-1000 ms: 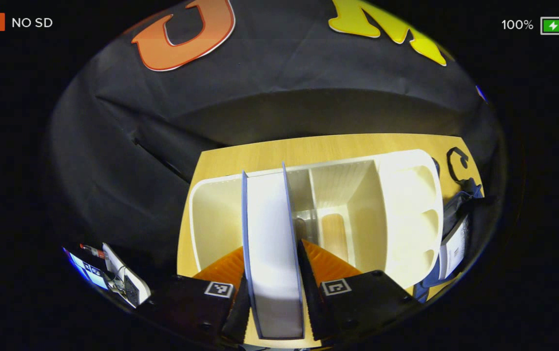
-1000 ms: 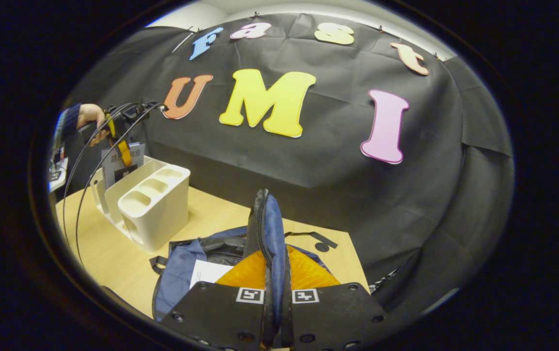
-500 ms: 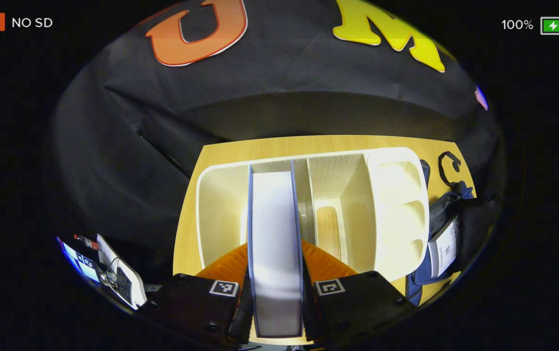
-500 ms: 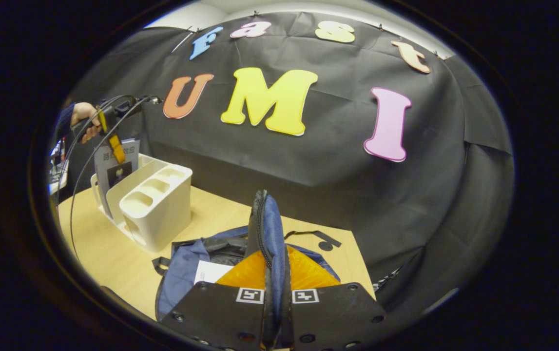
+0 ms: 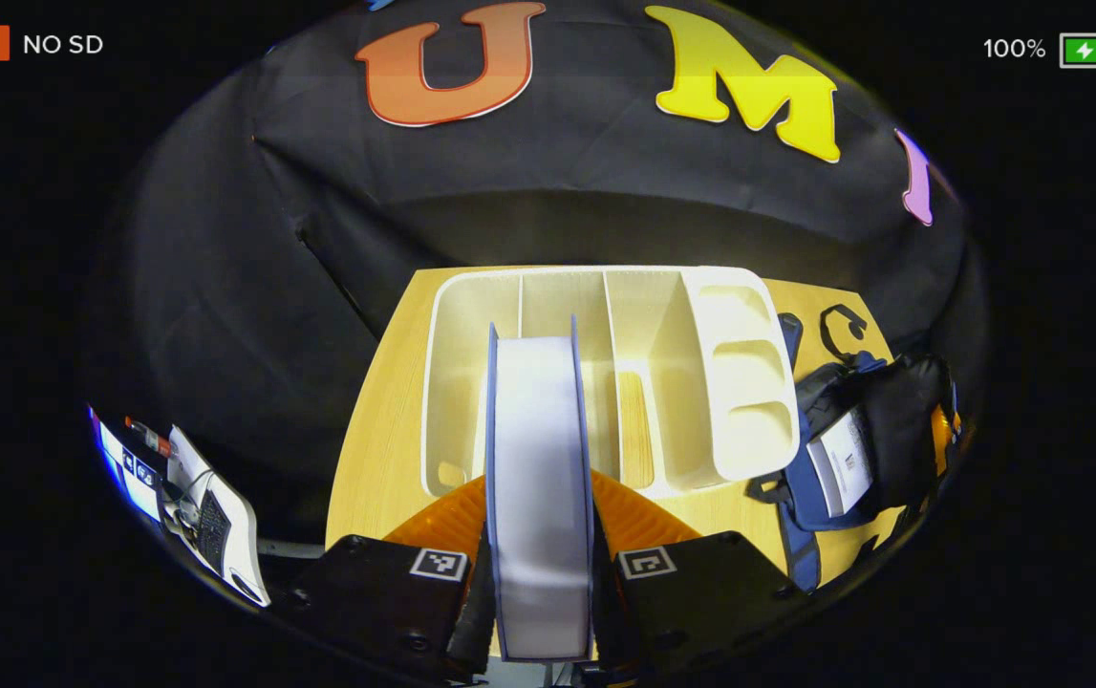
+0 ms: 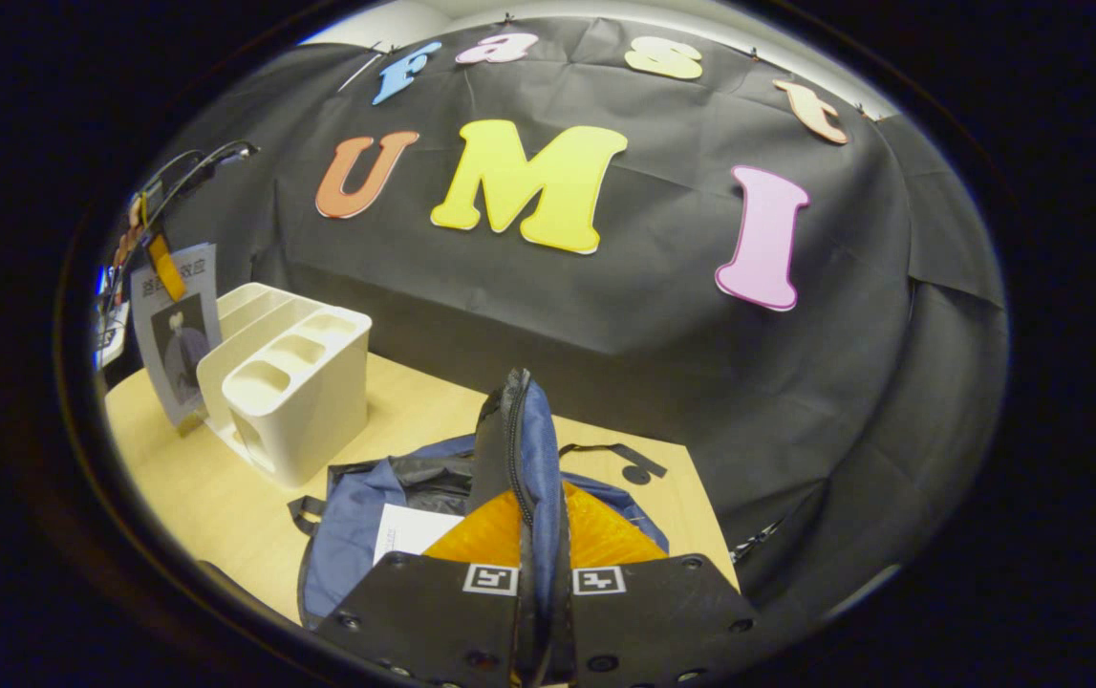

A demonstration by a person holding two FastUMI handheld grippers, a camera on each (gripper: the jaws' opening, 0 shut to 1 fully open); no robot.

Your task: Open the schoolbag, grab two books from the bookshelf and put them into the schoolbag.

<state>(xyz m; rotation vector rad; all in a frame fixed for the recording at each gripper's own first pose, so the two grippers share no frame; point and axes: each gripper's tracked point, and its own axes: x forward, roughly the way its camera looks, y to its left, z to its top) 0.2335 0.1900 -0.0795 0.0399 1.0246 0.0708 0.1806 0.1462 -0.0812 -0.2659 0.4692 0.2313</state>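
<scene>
Cream-white bookshelf (image 5: 605, 373), blue-edged white book (image 5: 540, 497), navy-blue schoolbag (image 6: 356, 535), pale wood-grain table (image 6: 213, 497).

Left gripper (image 5: 542, 583): fingers clamped on a book's edges, held high. Right gripper (image 6: 538, 612): fingers closed, apparently pinching the bag's zipper rim, held upright.

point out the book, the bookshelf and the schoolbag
book (image 5: 540, 497), left gripper view, on its page edge
bookshelf (image 6: 304, 406), right gripper view, on its front wall
schoolbag (image 6: 349, 540), right gripper view, on its blue side panel
</scene>
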